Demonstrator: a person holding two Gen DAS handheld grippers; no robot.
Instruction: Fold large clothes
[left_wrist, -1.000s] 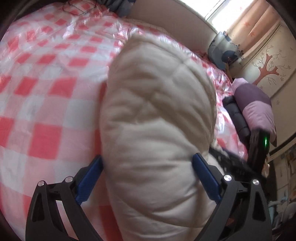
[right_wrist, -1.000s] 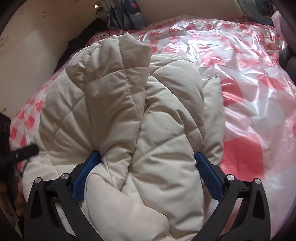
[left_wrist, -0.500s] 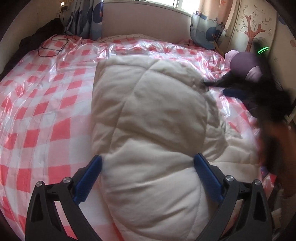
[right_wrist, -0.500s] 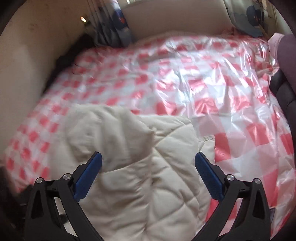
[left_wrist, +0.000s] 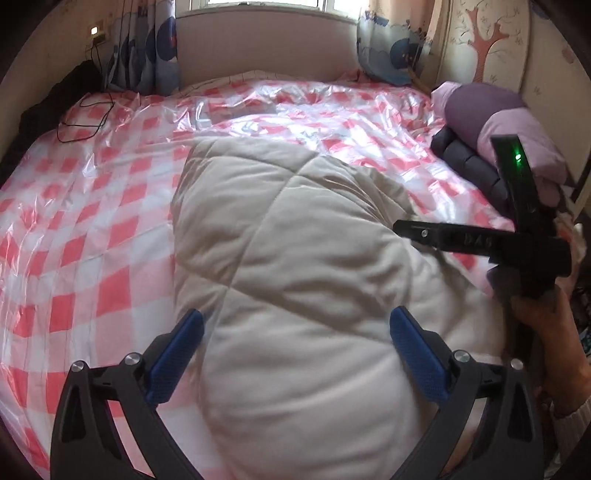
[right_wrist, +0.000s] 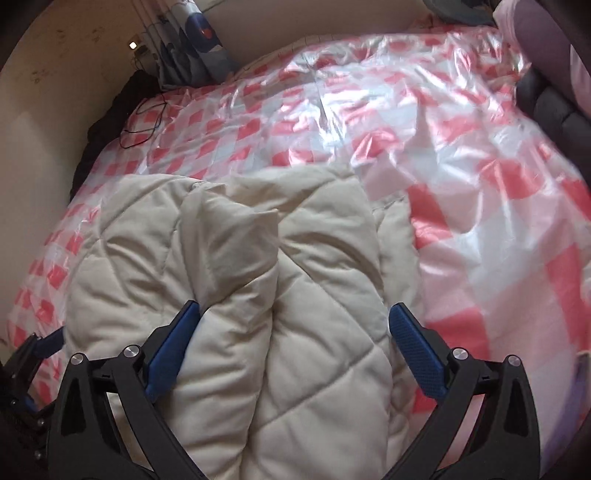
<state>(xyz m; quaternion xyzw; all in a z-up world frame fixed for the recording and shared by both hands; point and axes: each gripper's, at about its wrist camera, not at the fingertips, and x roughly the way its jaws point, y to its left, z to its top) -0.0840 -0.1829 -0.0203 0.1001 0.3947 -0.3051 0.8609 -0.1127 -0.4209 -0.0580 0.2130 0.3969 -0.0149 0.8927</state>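
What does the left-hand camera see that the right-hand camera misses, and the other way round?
Only the left wrist view shows the window, the tree painted on the wall, the other claw's black body with a green light, and the hand holding it. Only the right wrist view shows the cream quilted coat's folded-over flap and layered edges. Both show the coat, the red-checked bed cover under clear plastic, the black cable, the purple bundle, and an open claw over the coat.

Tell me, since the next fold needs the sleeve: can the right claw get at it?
Probably yes. The right claw is open right over the coat, and the folded sleeve lies on top just ahead, with nothing covering it.
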